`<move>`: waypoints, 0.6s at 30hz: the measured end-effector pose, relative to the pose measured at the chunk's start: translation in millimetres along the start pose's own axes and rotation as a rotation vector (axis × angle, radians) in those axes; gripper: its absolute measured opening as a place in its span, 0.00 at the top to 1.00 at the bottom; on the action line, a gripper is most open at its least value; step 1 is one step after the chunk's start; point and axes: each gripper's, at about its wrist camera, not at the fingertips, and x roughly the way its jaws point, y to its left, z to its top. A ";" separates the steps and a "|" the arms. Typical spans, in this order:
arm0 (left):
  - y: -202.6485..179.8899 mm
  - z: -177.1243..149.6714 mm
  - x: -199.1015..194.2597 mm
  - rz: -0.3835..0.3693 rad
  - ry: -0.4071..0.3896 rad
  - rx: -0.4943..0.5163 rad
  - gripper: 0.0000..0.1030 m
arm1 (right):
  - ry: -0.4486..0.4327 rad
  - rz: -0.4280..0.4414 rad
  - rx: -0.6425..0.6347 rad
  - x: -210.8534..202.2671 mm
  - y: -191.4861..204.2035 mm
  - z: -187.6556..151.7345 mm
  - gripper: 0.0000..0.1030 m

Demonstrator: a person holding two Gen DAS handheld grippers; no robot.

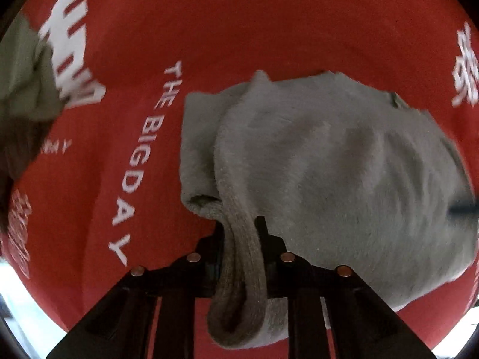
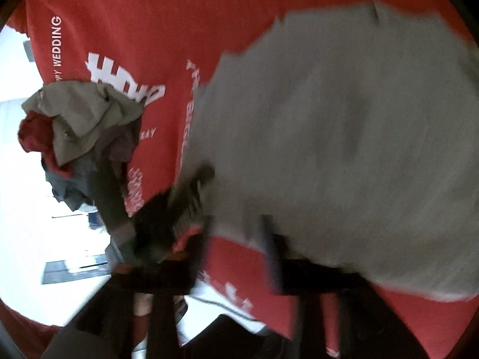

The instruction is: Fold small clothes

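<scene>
Mid-fold: left gripper [image 1: 239,227] clamped on edge of grey fuzzy small garment [image 1: 344,164], spread on red printed cloth [image 1: 209,30]. Right gripper [image 2: 236,227] blurred, state unclear. Next probably: carry edge across, release.

A red printed cloth [image 1: 269,24] covers the surface; bright white floor [image 2: 27,224] beyond.

The grey garment [image 1: 344,164] is soft and fuzzy, partly folded, and it lies spread on the red cloth [image 1: 209,30] with white letters. One thick, rolled edge of it is lifted up at the near side.
</scene>
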 end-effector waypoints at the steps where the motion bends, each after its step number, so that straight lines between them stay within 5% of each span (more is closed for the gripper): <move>1: -1.7 -1.9 -0.7 0.009 -0.008 0.021 0.81 | 0.003 -0.016 -0.012 -1.7 4.9 9.7 0.22; 9: -10.0 -14.1 -6.6 0.038 -0.054 0.131 0.81 | 0.254 -0.146 -0.230 78.3 91.0 113.1 0.21; 18: -0.7 -22.1 -3.5 -0.040 -0.056 0.069 0.81 | 0.590 -0.435 -0.442 198.2 152.1 130.0 0.20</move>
